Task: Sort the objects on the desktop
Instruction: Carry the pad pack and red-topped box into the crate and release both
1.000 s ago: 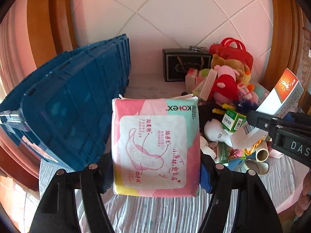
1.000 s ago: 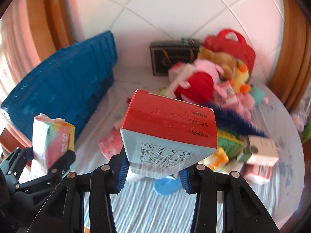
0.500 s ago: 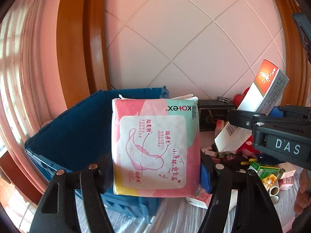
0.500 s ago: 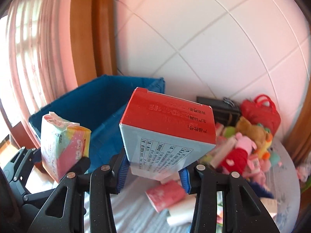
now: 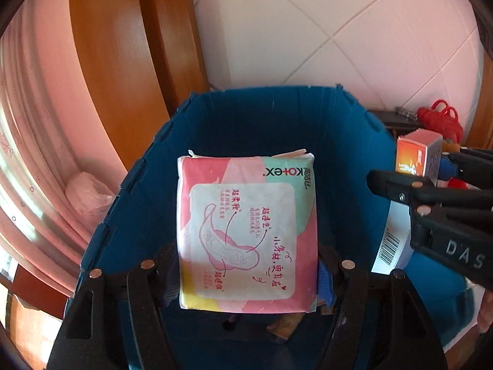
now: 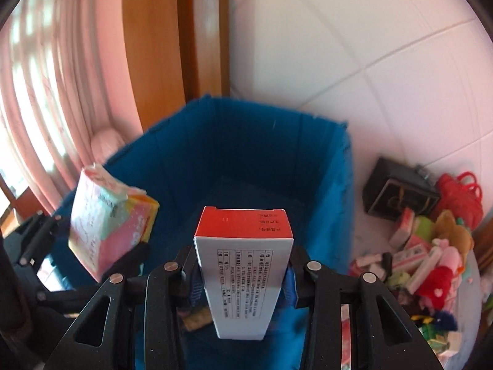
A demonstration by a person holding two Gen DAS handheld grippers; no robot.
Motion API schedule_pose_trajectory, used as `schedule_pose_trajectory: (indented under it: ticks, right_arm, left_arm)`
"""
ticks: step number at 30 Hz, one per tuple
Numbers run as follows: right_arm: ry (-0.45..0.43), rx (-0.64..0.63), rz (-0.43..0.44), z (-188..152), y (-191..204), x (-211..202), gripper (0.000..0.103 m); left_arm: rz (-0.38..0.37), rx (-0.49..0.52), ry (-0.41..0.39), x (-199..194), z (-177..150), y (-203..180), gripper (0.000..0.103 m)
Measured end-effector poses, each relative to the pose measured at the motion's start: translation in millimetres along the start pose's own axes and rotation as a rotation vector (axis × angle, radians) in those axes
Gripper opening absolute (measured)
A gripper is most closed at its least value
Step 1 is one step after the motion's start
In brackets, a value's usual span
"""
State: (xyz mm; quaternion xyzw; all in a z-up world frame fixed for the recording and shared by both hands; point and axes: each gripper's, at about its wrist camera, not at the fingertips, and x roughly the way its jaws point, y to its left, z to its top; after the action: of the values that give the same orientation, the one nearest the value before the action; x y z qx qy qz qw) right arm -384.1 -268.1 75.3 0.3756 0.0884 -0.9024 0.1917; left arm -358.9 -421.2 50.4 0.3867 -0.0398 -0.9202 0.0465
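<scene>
1. Two grippers side by side above the open blue crate, each carrying one item.
2. Left gripper: fingers clamped on a pink pad packet, upright, directly over the crate's interior.
3. Right gripper: fingers closing on a red-and-white carton, pads pressed to both its sides, red end up, over the crate's middle.
4. Same carton seen in the left view at the crate's right rim.
5. Small items dimly visible on the crate floor; cannot tell what.
6. Toy and box pile on the table right of the crate; black box near the tiled wall.
</scene>
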Motion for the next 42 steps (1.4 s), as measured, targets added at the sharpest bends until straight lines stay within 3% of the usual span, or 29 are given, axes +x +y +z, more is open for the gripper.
schedule_pose_trajectory:
  ticks: [5, 10, 14, 17, 20, 24, 26, 28, 30, 34, 42]
  right_arm:
    - [0.223, 0.020, -0.035, 0.7, 12.3, 98.0, 0.039]
    - [0.433, 0.069, -0.080, -16.4, 2.7, 162.4, 0.039]
    - [0.523, 0.065, -0.146, -31.9, -7.3, 190.8, 0.039]
    - [0.586, 0.075, -0.146, -43.1, -8.0, 206.3, 0.039]
    - [0.626, 0.073, -0.149, -45.7, -4.6, 216.3, 0.039]
    - [0.649, 0.053, -0.150, -46.6, 2.5, 219.7, 0.040]
    - [0.647, 0.040, -0.161, -47.2, 4.2, 219.0, 0.050]
    - [0.634, 0.011, -0.201, -45.9, 6.5, 216.4, 0.075]
    - [0.613, -0.011, -0.224, -43.2, 9.1, 212.0, 0.081]
    - [0.583, -0.009, -0.206, -33.8, 9.7, 196.8, 0.091]
    - [0.482, -0.025, -0.189, -12.0, 14.9, 146.2, 0.100]
  left_arm:
    - [-0.058, 0.072, 0.185, 63.5, 16.3, 24.5, 0.068]
    - [-0.068, 0.185, 0.354, 115.1, 26.3, 12.4, 0.068]
    - [-0.101, 0.202, 0.504, 160.5, 25.9, 9.1, 0.068]
    - [-0.089, 0.233, 0.530, 177.4, 22.5, 4.1, 0.069]
    - [-0.143, 0.236, 0.593, 192.2, 14.3, -2.1, 0.070]
    - [-0.141, 0.275, 0.582, 190.5, 11.6, -13.2, 0.074]
    - [-0.133, 0.285, 0.572, 184.1, 12.6, -22.7, 0.078]
    - [-0.122, 0.282, 0.566, 181.0, 12.6, -16.1, 0.078]
    - [-0.118, 0.269, 0.560, 176.6, 13.8, -12.4, 0.078]
    - [-0.112, 0.250, 0.539, 153.5, 17.7, -1.1, 0.078]
    - [-0.146, 0.193, 0.435, 99.1, 23.0, 13.8, 0.078]
